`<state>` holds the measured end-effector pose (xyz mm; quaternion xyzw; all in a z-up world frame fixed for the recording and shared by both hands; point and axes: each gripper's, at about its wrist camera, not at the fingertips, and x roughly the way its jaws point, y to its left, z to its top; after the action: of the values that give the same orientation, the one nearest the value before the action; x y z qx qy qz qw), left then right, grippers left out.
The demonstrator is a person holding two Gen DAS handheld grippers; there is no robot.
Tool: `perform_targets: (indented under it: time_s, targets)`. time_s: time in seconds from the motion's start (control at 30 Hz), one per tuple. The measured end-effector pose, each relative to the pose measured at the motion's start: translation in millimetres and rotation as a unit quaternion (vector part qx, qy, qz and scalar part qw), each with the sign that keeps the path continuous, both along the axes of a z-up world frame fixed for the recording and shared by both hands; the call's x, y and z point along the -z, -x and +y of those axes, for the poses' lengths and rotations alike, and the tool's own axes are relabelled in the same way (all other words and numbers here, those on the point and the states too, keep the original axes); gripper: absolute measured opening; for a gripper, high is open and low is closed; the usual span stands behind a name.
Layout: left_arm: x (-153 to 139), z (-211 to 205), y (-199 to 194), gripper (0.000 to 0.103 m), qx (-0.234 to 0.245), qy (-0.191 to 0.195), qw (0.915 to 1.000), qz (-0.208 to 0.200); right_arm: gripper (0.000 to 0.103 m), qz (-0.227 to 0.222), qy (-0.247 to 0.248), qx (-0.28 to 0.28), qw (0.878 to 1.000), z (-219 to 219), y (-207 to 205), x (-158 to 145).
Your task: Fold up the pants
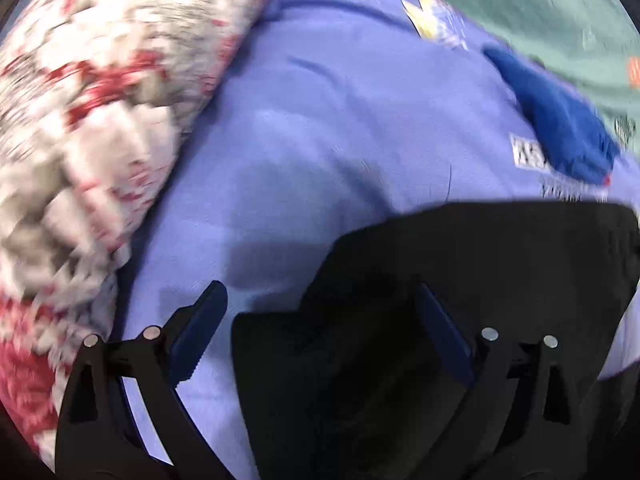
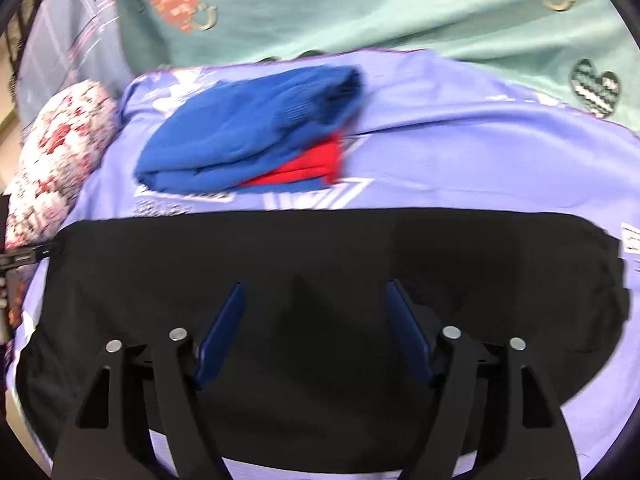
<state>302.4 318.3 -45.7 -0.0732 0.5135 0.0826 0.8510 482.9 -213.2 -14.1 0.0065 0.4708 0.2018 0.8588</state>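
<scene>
The black pants (image 2: 320, 264) lie folded in a wide flat bundle on a lilac sheet (image 2: 460, 152). My right gripper (image 2: 316, 292) is open and empty, hovering over the middle of the pants. In the left wrist view the pants (image 1: 460, 280) fill the lower right. My left gripper (image 1: 320, 296) is open and empty; its left finger (image 1: 200, 332) is over the lilac sheet (image 1: 320, 140) and its right finger (image 1: 444, 336) is over the left end of the pants.
A folded blue and red garment (image 2: 248, 136) lies on the sheet behind the pants, and shows in the left wrist view (image 1: 556, 120). A red and white patterned pillow (image 1: 80, 120) lies at the left. A mint green blanket (image 2: 360, 12) lies behind.
</scene>
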Motion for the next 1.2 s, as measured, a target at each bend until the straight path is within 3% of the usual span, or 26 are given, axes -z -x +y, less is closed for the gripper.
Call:
perform_targets:
  time_s: [0.1, 0.3, 0.33, 0.37, 0.4, 0.43, 0.57, 0.77, 0.9, 1.0, 1.07, 1.13, 1.2]
  targets:
    - [1.4, -2.8, -7.0, 0.096, 0.008, -0.007, 0.9999, 0.002, 0.077, 0.008, 0.014, -0.029, 0.999, 12.2, -7.1, 5.5]
    - [8.6, -4.8, -19.0, 0.095, 0.030, 0.015, 0.9993, 0.015, 0.087, 0.009, 0.072, -0.083, 0.994, 34.9, -36.4, 13.7]
    - [8.9, -3.7, -18.7, 0.084, 0.029, 0.025, 0.9992, 0.012, 0.087, 0.011, 0.082, -0.097, 0.992, 39.5, -42.8, 15.5]
    - [8.5, -3.5, -18.4, 0.056, 0.031, 0.032, 0.9989, 0.009, 0.087, 0.012, 0.094, -0.106, 0.990, 43.6, -48.1, 17.7]
    - [6.1, -5.8, -18.7, 0.036, 0.037, 0.038, 0.9986, 0.003, 0.087, 0.013, 0.110, -0.118, 0.987, 49.3, -55.3, 21.0]
    - [-1.6, -10.3, -15.3, 0.005, 0.033, 0.028, 0.9990, -0.011, 0.087, 0.010, 0.120, -0.123, 0.985, 52.9, -59.6, 22.4]
    - [-24.0, -31.6, 6.6, 0.006, 0.049, -0.017, 0.9971, -0.056, 0.087, -0.007, 0.140, -0.167, 0.976, 67.5, -68.5, 24.3]
    - [-55.6, -30.7, 58.6, 0.006, 0.063, 0.040, 0.9900, -0.120, 0.087, 0.006, 0.159, -0.224, 0.961, 74.8, -76.5, 34.0]
    - [-57.0, -31.5, 67.0, 0.006, 0.068, 0.051, 0.9884, -0.126, 0.087, 0.021, 0.136, -0.238, 0.962, 70.0, -88.4, 36.9]
    - [-57.5, -28.2, 75.2, 0.006, 0.064, 0.055, 0.9882, -0.128, 0.085, 0.017, 0.156, -0.248, 0.956, 73.9, -87.6, 38.1]
    - [-59.0, -27.1, 79.6, 0.006, 0.059, 0.063, 0.9881, -0.127, 0.071, 0.025, 0.156, -0.248, 0.956, 76.2, -87.6, 36.0]
    - [-60.1, -24.4, 81.0, 0.006, 0.055, 0.069, 0.9880, -0.127, 0.034, 0.029, 0.153, -0.259, 0.953, 76.1, -84.6, 30.1]
    - [-60.1, -21.6, 78.8, 0.006, 0.052, 0.072, 0.9879, -0.127, 0.007, 0.049, 0.134, -0.252, 0.957, 67.1, -85.7, 23.6]
